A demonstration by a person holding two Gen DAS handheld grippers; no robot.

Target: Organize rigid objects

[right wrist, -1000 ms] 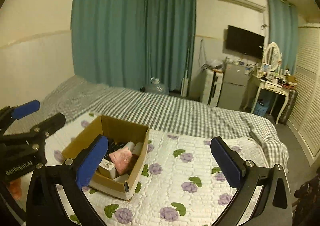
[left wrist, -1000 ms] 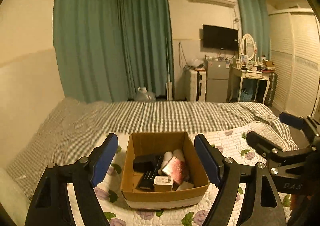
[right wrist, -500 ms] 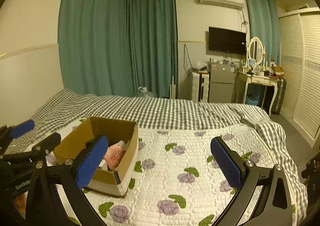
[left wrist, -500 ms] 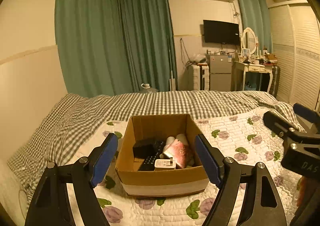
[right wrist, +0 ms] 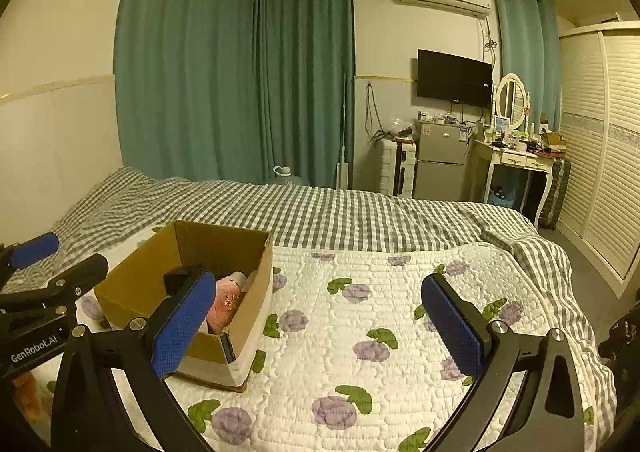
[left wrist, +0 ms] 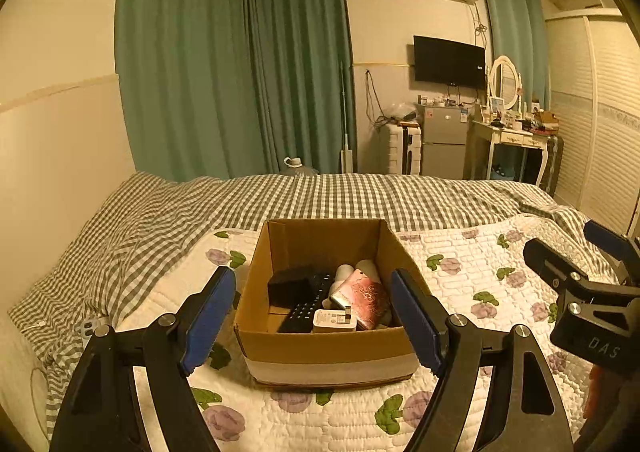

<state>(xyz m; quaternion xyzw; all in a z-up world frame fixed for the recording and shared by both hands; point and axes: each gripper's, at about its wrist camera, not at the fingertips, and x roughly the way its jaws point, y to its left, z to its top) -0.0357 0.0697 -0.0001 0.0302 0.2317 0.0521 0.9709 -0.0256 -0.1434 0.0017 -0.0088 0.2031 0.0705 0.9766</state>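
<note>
Both tongs are spread wide and hold nothing. From the left wrist view, the left tongs [left wrist: 312,316] hang above the quilt [left wrist: 472,284] with the cardboard box [left wrist: 328,348] framed between the two blue pads; neither pad touches the carton. Inside the box lie a black box [left wrist: 289,286], a dark remote [left wrist: 306,310], a white charger [left wrist: 335,321], a pink patterned case [left wrist: 366,300] and pale rounded items [left wrist: 356,270] behind it that I cannot identify. The right tongs [left wrist: 576,252] show at the right edge, well apart from the carton.

From the right wrist view, the right tongs [right wrist: 316,312] are likewise fully open and empty, aimed across the flowered quilt [right wrist: 360,332]. The cardboard box [right wrist: 248,316] sits to their left, its contents partly hidden by the near blue pad; the pink case [right wrist: 226,306] peeks out. The left tongs [right wrist: 56,260] appear at the left edge. No loose rigid item is visible on the quilt or the checked bedspread [right wrist: 340,216] in either view.

My judgement: the gathering looks essentially done, everything visible being already in the carton. At most, what may remain is tidying the contents or moving the box.
</note>
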